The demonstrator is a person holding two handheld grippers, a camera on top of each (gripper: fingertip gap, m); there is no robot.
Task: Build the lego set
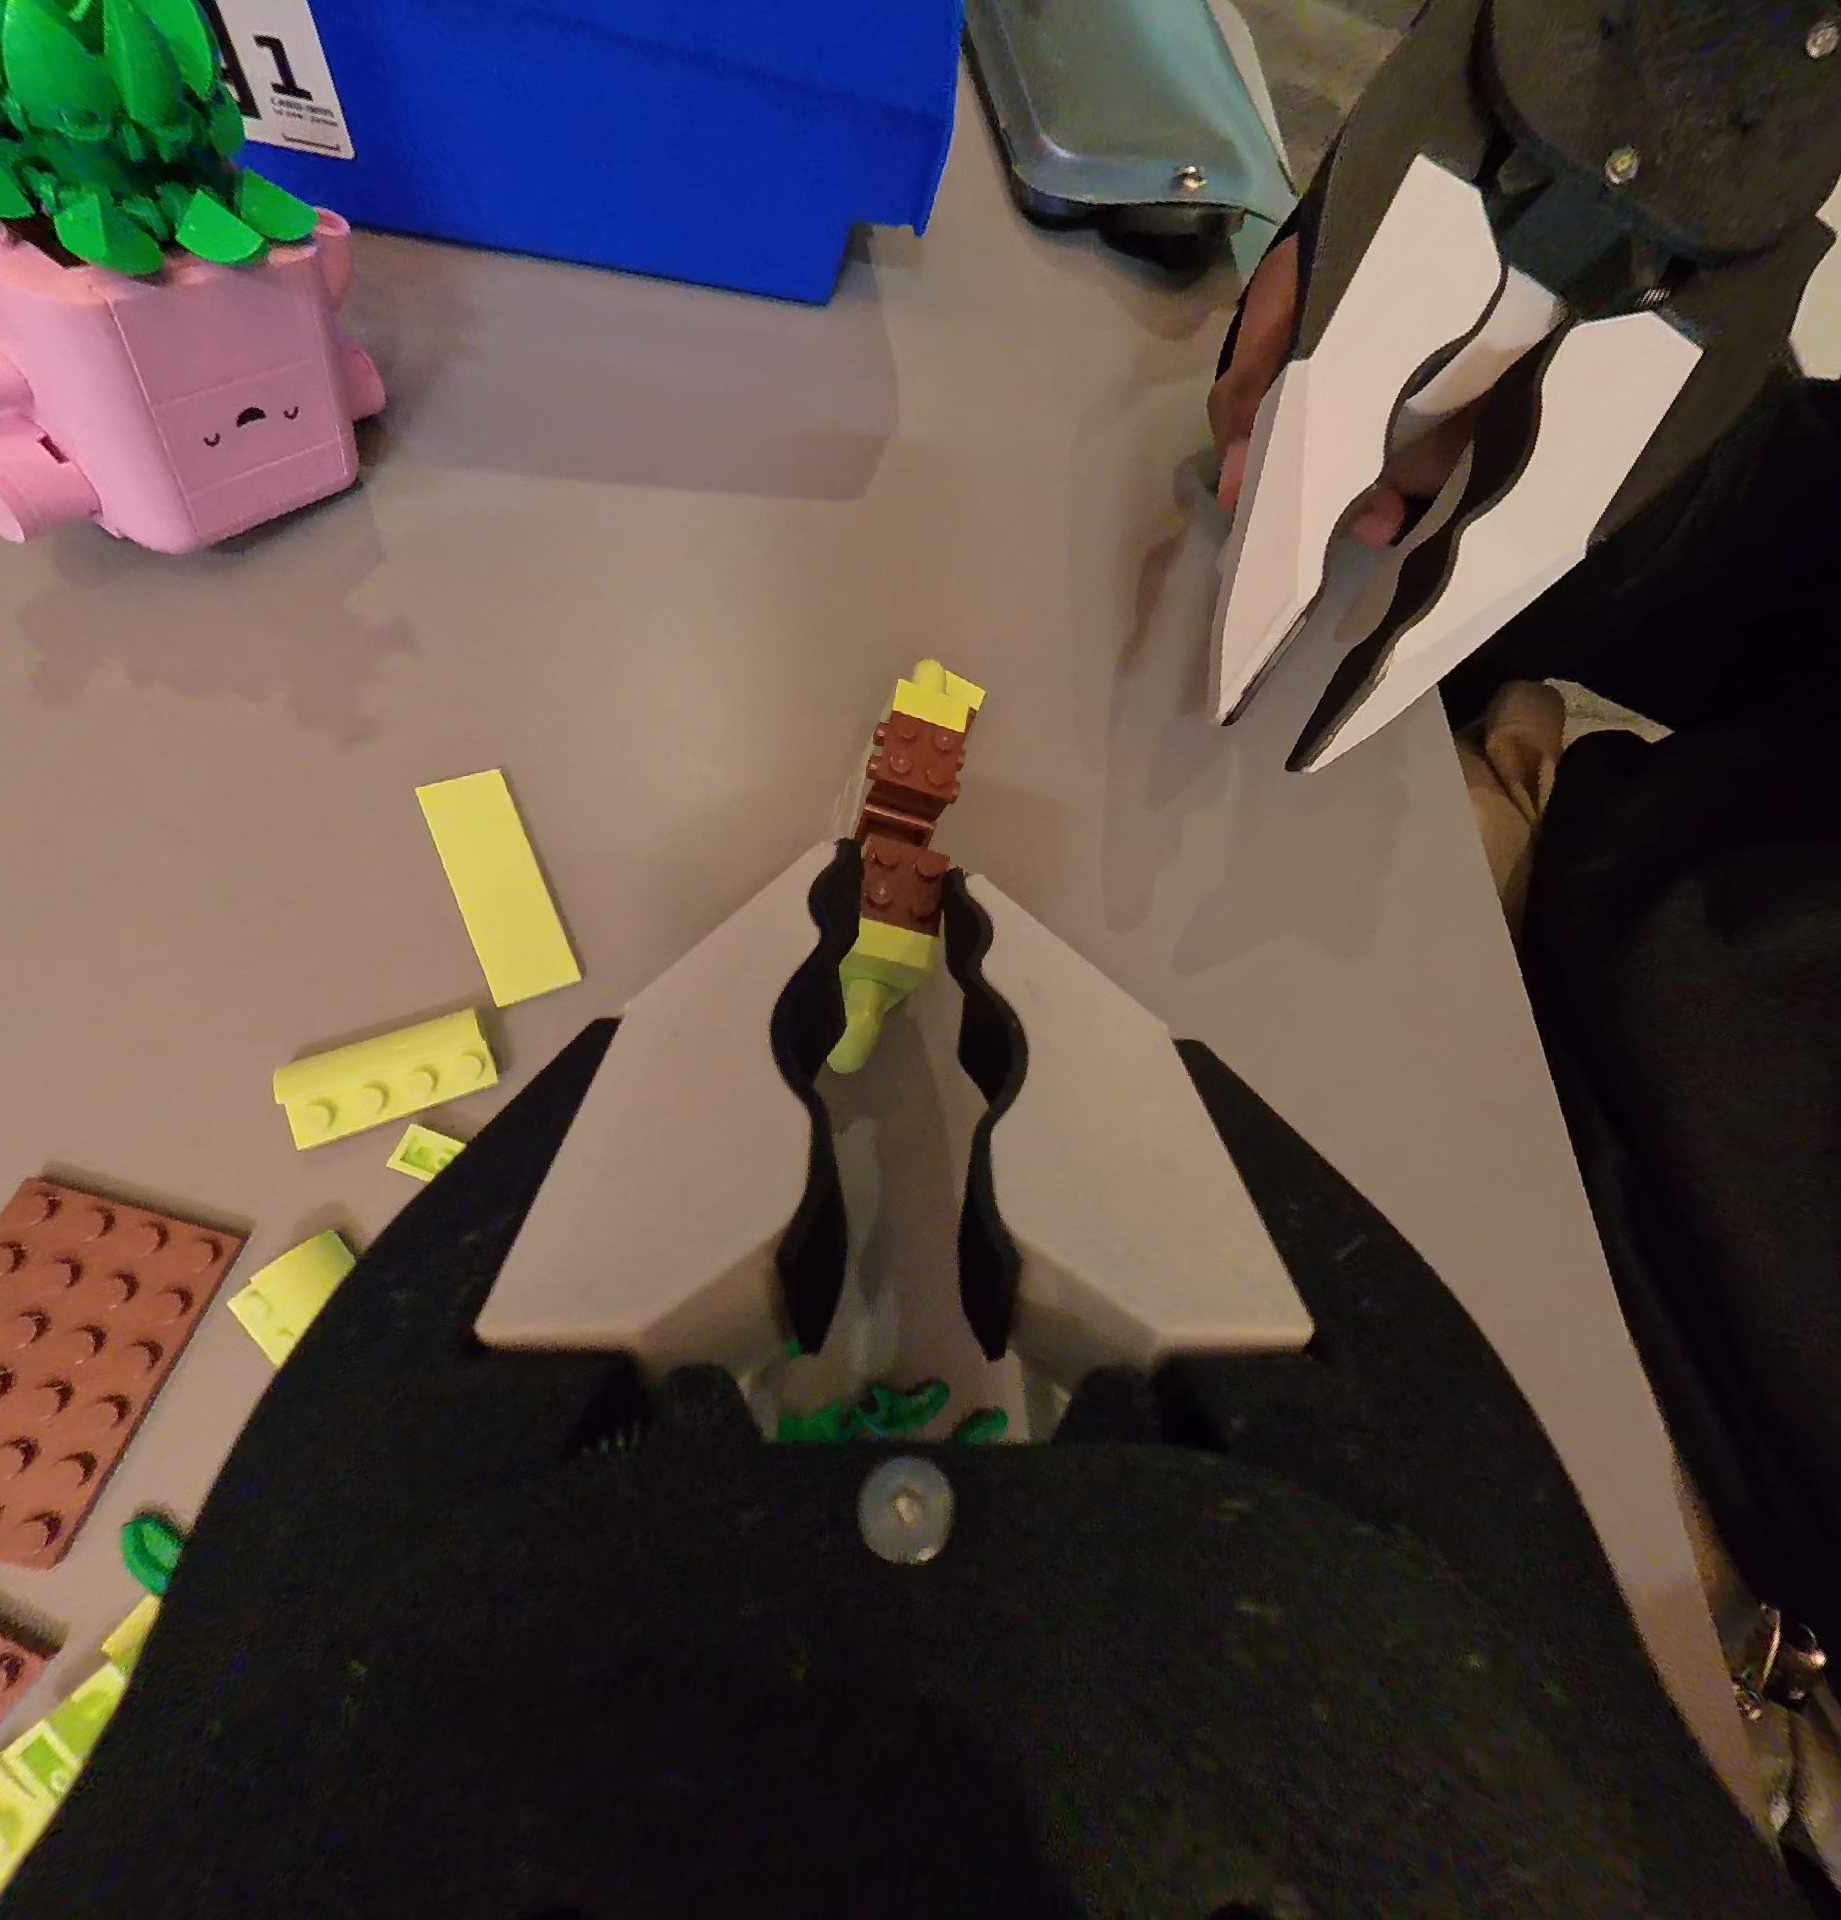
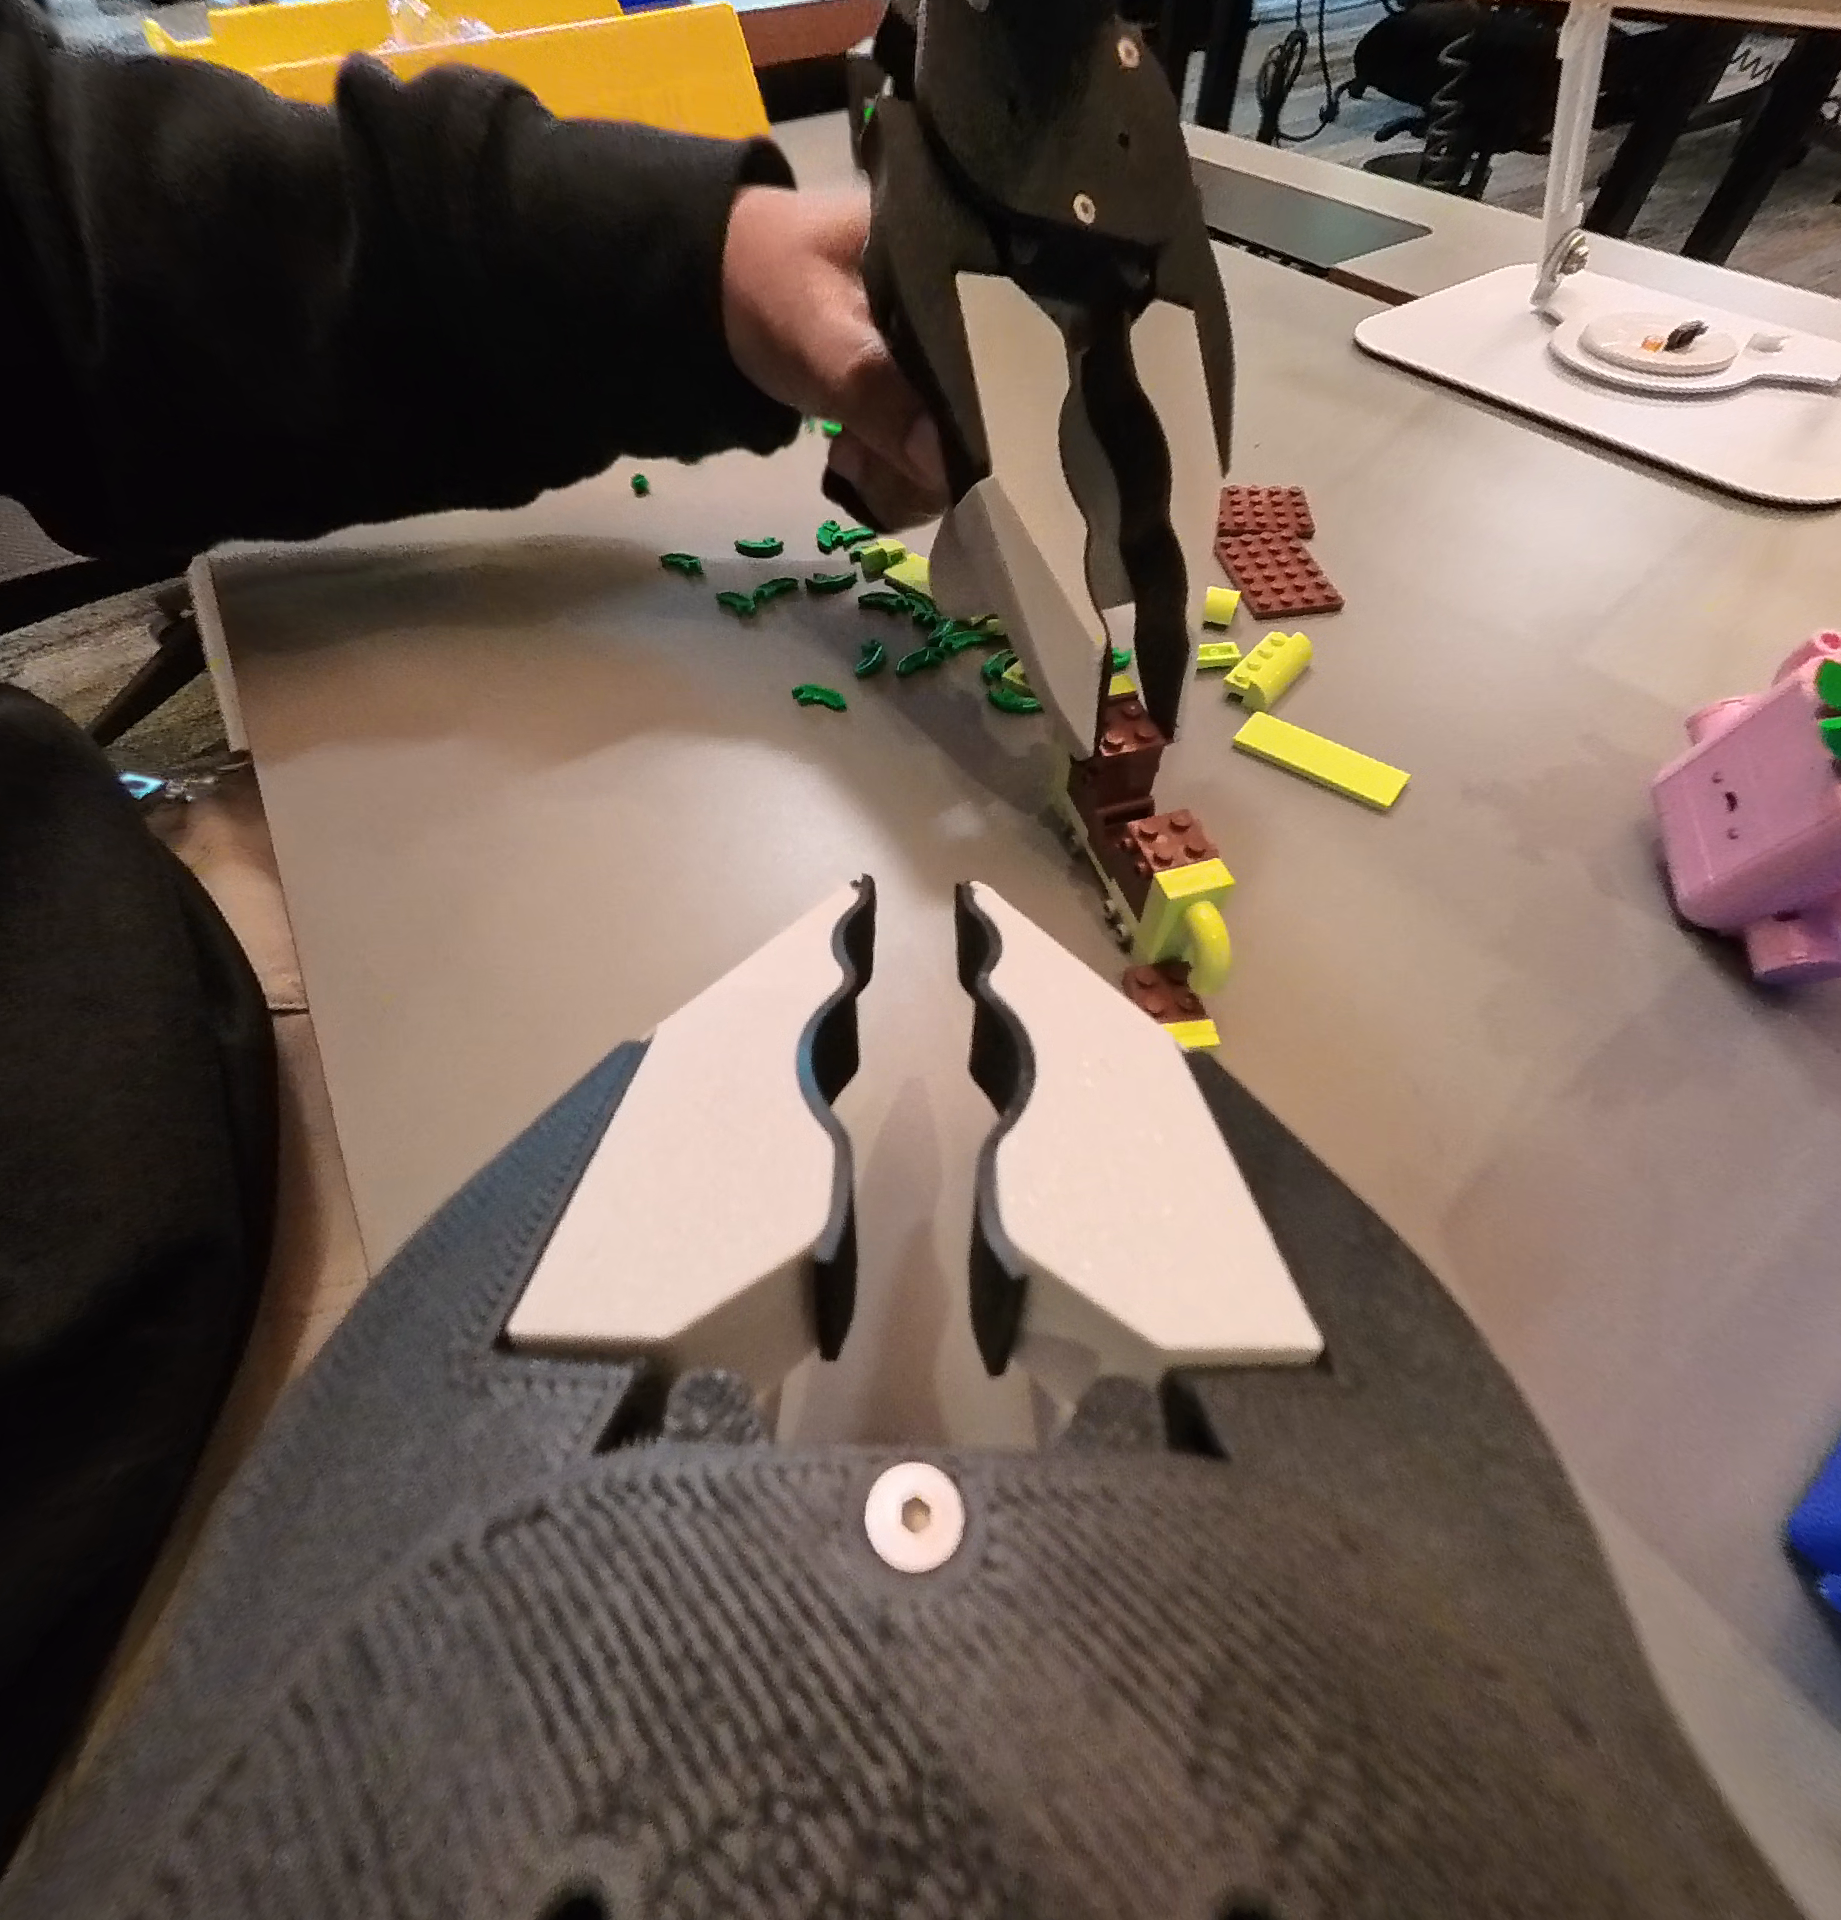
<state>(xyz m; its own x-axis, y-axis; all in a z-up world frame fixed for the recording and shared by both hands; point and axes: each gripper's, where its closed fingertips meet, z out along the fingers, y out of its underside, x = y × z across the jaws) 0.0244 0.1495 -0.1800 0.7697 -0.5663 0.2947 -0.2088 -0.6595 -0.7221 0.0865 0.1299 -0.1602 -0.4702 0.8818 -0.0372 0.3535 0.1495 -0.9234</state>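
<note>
Brown and lime, the studded assembly (image 1: 908,821) is a narrow bar of stacked bricks lying on the grey counter (image 1: 635,623). Its long axis runs straight away from the left tool (image 1: 900,868), whose wavy black-lined fingers are clamped on the near brown block; a lime peg sticks out at each end. In the right wrist view the same bar (image 2: 1155,831) stretches from the left tool's tips toward the camera, ending in a lime hook.

The right tool (image 2: 916,894) hovers just short of that hook, its fingers slightly apart with nothing between them.

Loose smooth lime tiles (image 1: 498,888), a studded lime brick (image 1: 386,1081) and a brown studded plate (image 1: 74,1371) lie left of the bar. Small dark green curved pieces (image 2: 895,634) scatter behind it. A glossy pink pot figure (image 1: 168,395) with green leaves sits farther off.
</note>
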